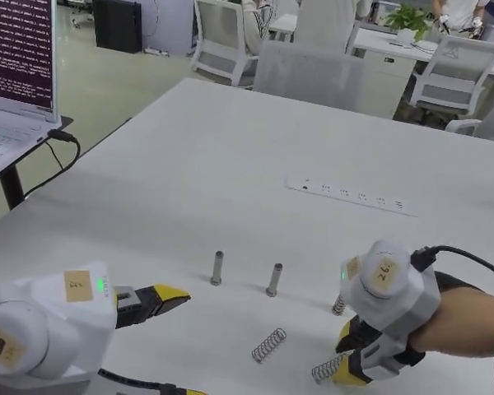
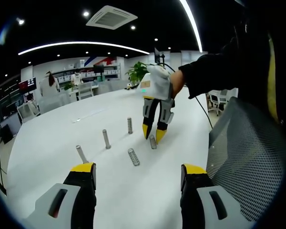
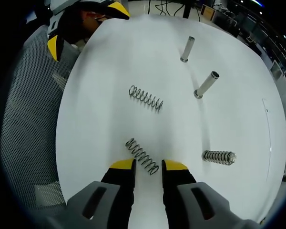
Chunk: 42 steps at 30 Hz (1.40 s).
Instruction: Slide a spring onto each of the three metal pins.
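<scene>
The right gripper (image 3: 148,165) straddles a spring (image 3: 138,152) on the worktop (image 3: 100,129), fingers seemingly unclenched; the left gripper (image 2: 138,170) gapes wide.

Your left gripper (image 1: 179,344) carries a yellow sticker (image 1: 0,341) handwritten "69". On your right gripper (image 1: 347,358), a second sticker (image 1: 384,270) seems to read "26". The laptop screen (image 1: 16,49) shows lines of text too small to read.

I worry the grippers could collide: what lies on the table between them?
In the head view, one loose spring lies on the table between the left gripper and the right gripper.
</scene>
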Each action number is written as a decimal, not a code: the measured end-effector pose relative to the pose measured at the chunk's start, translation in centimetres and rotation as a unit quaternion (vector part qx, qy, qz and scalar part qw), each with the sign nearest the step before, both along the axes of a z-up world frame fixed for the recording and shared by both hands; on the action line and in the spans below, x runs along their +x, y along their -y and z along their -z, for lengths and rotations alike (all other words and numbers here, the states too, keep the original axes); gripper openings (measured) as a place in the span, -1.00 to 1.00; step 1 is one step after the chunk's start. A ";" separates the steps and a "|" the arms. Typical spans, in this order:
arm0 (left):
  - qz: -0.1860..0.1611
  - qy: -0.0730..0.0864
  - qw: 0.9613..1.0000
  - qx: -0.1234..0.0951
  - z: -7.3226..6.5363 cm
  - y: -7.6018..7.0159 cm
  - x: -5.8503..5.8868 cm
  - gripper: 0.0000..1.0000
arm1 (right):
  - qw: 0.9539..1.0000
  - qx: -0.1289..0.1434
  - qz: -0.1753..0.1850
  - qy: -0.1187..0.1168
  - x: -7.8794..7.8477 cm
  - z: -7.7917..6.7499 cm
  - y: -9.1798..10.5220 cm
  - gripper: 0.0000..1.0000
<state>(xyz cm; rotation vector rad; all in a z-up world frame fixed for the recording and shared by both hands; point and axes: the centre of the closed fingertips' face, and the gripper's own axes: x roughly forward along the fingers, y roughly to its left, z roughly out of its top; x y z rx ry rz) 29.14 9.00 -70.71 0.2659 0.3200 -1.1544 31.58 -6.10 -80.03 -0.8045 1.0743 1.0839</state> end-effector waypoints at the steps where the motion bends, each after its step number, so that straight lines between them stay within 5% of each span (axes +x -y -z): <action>1: 0.000 0.000 1.000 0.000 0.0 0.0 0.0 0.37 | 1.000 -0.001 0.000 0.002 0.1 0.0 0.0 -0.63; 12: 0.002 -0.001 1.000 0.000 0.0 0.0 0.0 0.34 | 1.000 0.001 0.019 -0.007 -0.1 -0.1 -0.2 -0.68; 23: 0.001 -0.002 1.000 -0.001 0.0 0.0 0.0 0.31 | 1.000 -0.016 0.000 -0.014 -0.8 -0.1 -0.2 -0.73; 30: 0.001 -0.002 1.000 0.001 0.1 0.0 0.0 0.30 | 0.999 -0.007 0.032 -0.030 -1.2 -0.1 -0.5 -0.75; 36: 0.003 -0.002 1.000 0.001 0.1 0.0 -0.1 0.28 | 1.000 -0.015 -0.006 -0.022 -1.6 -0.2 -0.8 -0.73; 42: 0.005 -0.002 1.000 0.002 0.1 0.1 -0.2 0.27 | 0.996 -0.052 -0.075 0.006 -1.6 0.1 0.0 -0.77</action>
